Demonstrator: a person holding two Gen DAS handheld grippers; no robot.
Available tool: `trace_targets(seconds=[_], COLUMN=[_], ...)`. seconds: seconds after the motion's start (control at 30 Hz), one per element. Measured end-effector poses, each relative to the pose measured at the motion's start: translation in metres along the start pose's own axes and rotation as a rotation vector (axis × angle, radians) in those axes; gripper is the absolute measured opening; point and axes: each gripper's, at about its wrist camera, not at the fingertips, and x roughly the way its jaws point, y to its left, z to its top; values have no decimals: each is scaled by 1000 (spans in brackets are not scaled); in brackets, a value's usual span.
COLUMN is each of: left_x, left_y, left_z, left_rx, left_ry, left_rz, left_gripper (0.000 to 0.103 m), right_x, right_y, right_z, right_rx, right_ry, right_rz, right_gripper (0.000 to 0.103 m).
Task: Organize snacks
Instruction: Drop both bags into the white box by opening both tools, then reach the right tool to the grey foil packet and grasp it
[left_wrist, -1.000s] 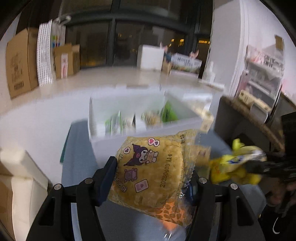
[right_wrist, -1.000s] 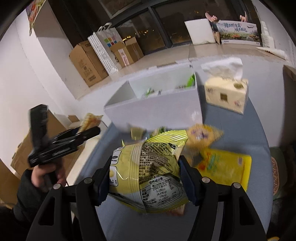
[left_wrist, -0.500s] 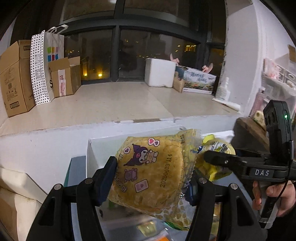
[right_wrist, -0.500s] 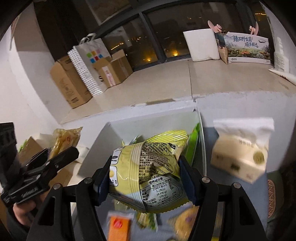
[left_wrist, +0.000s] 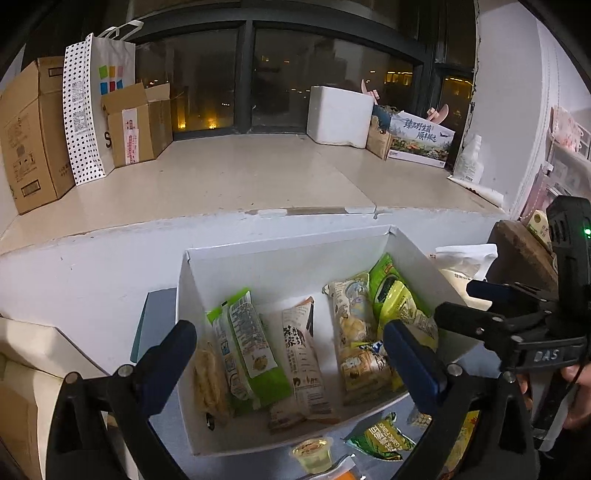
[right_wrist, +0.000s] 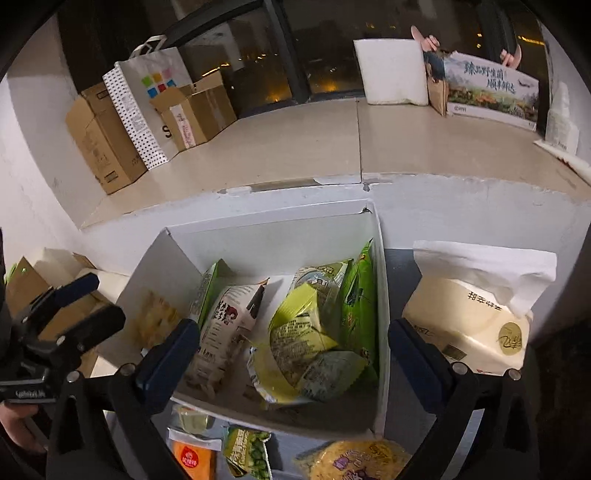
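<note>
Right over the white box (left_wrist: 295, 254) hang both grippers, each held by a person's hand. The left gripper (left_wrist: 290, 354) has its jaws opening, wide apart, with nothing pressed between the blue pads (left_wrist: 413, 363); the packets seen between them lie down inside the box. The right gripper (right_wrist: 293, 354) also has its jaws opening, spread wide and gripping nothing, with the box's contents showing through the gap.

Inside the box the snacks stand and lean in a rough row. Against its left wall lies a pale wafer-like packet (left_wrist: 210, 384), and just beside that a green-and-white packet (left_wrist: 251, 354). Toward the middle of the box sits a cream packet with dark lettering (left_wrist: 301, 354). Toward the box's right wall lean a pale puff-snack packet (left_wrist: 354, 310) and a bright green packet (left_wrist: 397, 295). From the right wrist view, a yellow crumpled bag (right_wrist: 299, 343) lies on top of the packets near the right wall.

Outside the box, on the grey surface in front of its near wall, lie a small jelly cup (left_wrist: 312, 452), a green pea-snack packet (left_wrist: 384, 439), an orange packet (right_wrist: 190, 459) and a yellow round-cake packet (right_wrist: 354, 461). Just right of the box stands a tissue pack (right_wrist: 476, 314). Behind the box runs a broad pale ledge (left_wrist: 236, 181).
</note>
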Motion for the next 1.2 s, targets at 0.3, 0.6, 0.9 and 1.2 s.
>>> trace_targets(seconds=[0.3,0.6,0.9,1.2], left_x=[-40,-97,-144,-157], left_y=[-10,-23,-28,-34], left_z=[-10,-46,-132,-199], left_rx=[6,2,-50,-112], left_ry=[-24,-74,-75,-20], left_rz=[-3,-48,-67,-100], left_gripper=[103,103,103,103], right_x=[-53,-129,-173,-127], right_y=[15,27,26,53], right_z=[-19,-64,-147,-240], right_rx=[-11,-42,-54,-101], right_ry=[-78,-186,-236,-62], right_rz=[72,147,132,34], right_gripper=[103,103,103,103])
